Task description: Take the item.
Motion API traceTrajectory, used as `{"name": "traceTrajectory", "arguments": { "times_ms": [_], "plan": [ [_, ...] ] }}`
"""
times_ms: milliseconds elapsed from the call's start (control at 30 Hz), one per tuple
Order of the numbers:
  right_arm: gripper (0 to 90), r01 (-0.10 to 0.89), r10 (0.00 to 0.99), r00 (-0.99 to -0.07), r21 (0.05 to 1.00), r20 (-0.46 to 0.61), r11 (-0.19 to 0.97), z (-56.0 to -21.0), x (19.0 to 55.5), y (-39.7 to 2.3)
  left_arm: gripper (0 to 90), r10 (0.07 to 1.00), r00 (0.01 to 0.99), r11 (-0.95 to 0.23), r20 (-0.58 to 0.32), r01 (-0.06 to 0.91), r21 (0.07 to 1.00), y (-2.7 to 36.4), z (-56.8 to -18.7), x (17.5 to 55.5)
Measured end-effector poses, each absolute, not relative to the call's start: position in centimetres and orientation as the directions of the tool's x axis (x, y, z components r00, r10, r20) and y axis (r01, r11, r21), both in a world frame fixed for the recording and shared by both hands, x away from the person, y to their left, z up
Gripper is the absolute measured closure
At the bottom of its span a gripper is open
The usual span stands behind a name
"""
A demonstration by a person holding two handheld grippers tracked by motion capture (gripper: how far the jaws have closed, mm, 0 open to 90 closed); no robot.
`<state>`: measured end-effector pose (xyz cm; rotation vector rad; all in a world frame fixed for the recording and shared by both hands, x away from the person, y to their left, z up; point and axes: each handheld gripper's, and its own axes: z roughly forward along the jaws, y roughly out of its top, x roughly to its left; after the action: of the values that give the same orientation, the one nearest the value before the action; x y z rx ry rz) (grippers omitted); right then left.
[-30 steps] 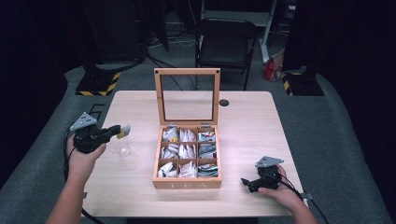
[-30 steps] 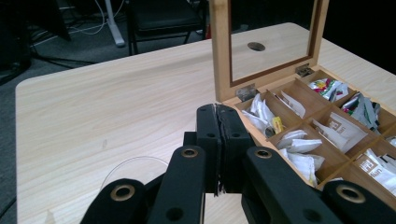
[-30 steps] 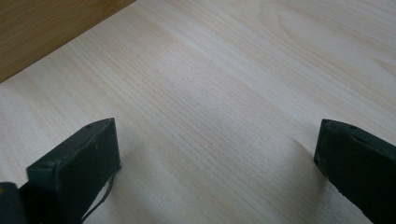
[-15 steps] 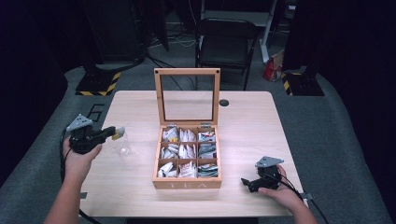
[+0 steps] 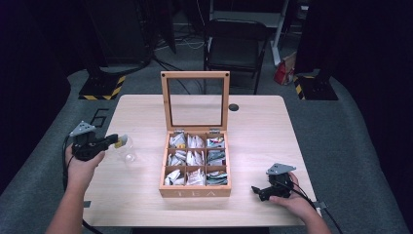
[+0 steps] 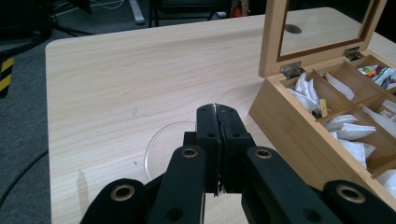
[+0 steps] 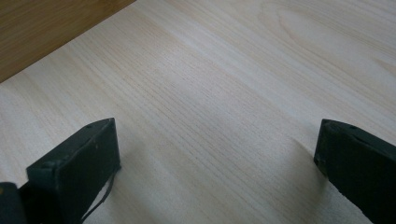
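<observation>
Leftmost, the left gripper is held above the left part of the light wooden table, gripped by the person's left hand, with a grey three-cornered plate on top and a cable trailing back along the forearm. Its jaws are pressed together on something thin: in the left gripper view a pale sliver of edge sits in the seam between them, and in the high view a small pale piece with a yellowish bit shows at the tip; what it is cannot be told. Just below and ahead of the jaws a clear glass cup stands on the table, its round rim seen from above, well apart from the box. At table centre sits the wooden tea box, front lettered "TEA", lid upright with a clear pane. Nine compartments hold tea bags, mostly white packets, with greenish and darker ones in the right-hand column. A small dark round disc lies on the table behind the box, to its right. Right of the box, near the front edge, the right gripper rests low over the table in the right hand, jaws spread wide with bare tabletop between them.
</observation>
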<state>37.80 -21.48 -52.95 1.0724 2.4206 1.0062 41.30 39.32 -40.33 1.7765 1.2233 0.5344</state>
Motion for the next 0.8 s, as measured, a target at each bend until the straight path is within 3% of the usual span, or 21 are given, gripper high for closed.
{"name": "traceTrajectory", "arguments": {
  "times_ms": [800],
  "plan": [
    [0.0, 0.525, 0.742, -0.670, 0.709, 0.003, 0.471, -53.0, 37.8, -21.5, 88.7, 0.906, 0.403, -0.134, -0.130, 0.564, 0.815, 39.1, -41.8, 42.6]
  ]
}}
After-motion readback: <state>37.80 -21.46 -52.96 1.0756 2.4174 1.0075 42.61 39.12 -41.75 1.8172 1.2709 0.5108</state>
